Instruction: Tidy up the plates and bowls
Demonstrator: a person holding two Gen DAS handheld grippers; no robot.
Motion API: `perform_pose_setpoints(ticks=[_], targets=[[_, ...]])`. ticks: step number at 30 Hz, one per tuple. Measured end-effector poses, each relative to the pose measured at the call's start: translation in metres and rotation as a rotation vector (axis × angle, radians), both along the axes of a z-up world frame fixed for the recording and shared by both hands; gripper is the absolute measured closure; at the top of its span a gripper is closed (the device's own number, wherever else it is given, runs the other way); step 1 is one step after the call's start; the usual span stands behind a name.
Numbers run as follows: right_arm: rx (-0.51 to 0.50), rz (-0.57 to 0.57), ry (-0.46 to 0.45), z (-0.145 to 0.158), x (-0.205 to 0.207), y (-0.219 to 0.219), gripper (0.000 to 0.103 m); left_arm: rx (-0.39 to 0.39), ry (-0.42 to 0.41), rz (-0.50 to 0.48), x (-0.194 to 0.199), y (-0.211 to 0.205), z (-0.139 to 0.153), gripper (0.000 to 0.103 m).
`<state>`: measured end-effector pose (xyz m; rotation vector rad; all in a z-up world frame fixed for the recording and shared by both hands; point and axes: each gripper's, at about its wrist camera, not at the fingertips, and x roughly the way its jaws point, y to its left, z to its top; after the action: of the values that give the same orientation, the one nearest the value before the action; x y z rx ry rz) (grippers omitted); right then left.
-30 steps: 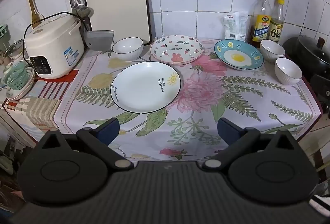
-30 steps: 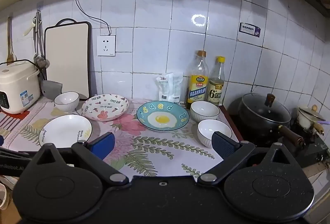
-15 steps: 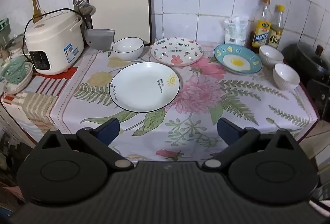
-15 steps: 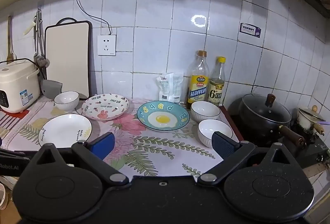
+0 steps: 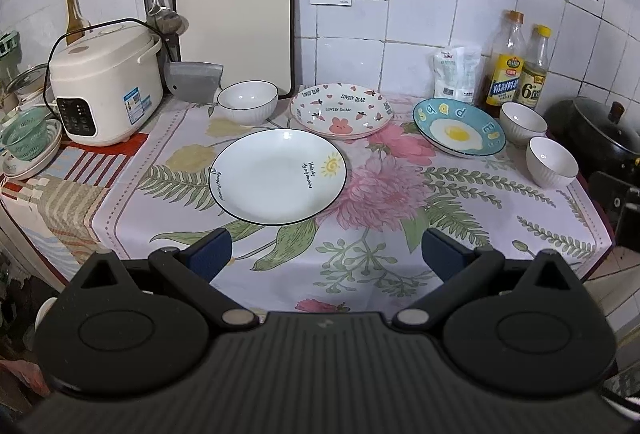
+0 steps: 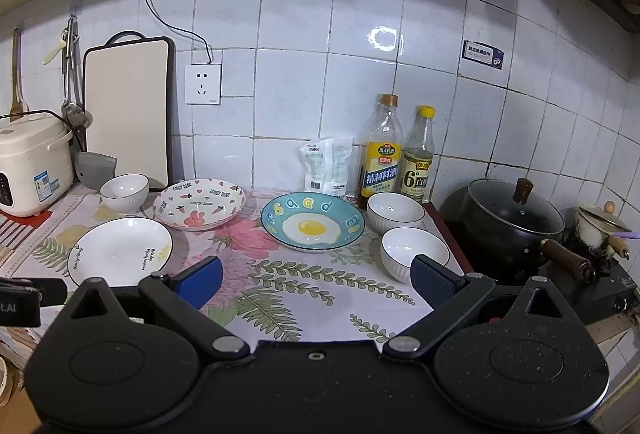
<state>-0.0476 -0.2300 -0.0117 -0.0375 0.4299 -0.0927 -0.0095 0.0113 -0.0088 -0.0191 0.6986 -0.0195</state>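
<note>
On the flowered cloth lie a white plate (image 5: 278,176) (image 6: 120,252), a pink rabbit plate (image 5: 341,110) (image 6: 199,203) and a blue fried-egg plate (image 5: 459,132) (image 6: 313,221). One white bowl (image 5: 248,102) (image 6: 124,192) stands at the back left. Two white bowls stand at the right, one behind (image 5: 523,123) (image 6: 395,213) and one in front (image 5: 551,161) (image 6: 414,252). My left gripper (image 5: 324,252) is open and empty, above the counter's front edge, short of the white plate. My right gripper (image 6: 316,282) is open and empty, with its right finger in front of the near right bowl.
A rice cooker (image 5: 106,82) stands at the left, a cutting board (image 5: 236,14) leans on the wall. Two bottles (image 5: 520,68) and a bag (image 5: 456,74) stand at the back right. A black pot (image 6: 516,222) sits on the stove at the right.
My left gripper has drawn back and up a little, so the counter looks smaller and more wall shows. The right view barely shifts. No dish has moved.
</note>
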Motion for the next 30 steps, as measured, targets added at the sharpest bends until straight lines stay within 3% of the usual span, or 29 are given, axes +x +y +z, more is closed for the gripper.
perform_pose_setpoints(ticks=[30], targets=[[-0.001,-0.003,0.005,-0.015,0.003,-0.004,0.001,0.024,-0.032,-0.006,-0.003,-0.008,-0.002,0.000]])
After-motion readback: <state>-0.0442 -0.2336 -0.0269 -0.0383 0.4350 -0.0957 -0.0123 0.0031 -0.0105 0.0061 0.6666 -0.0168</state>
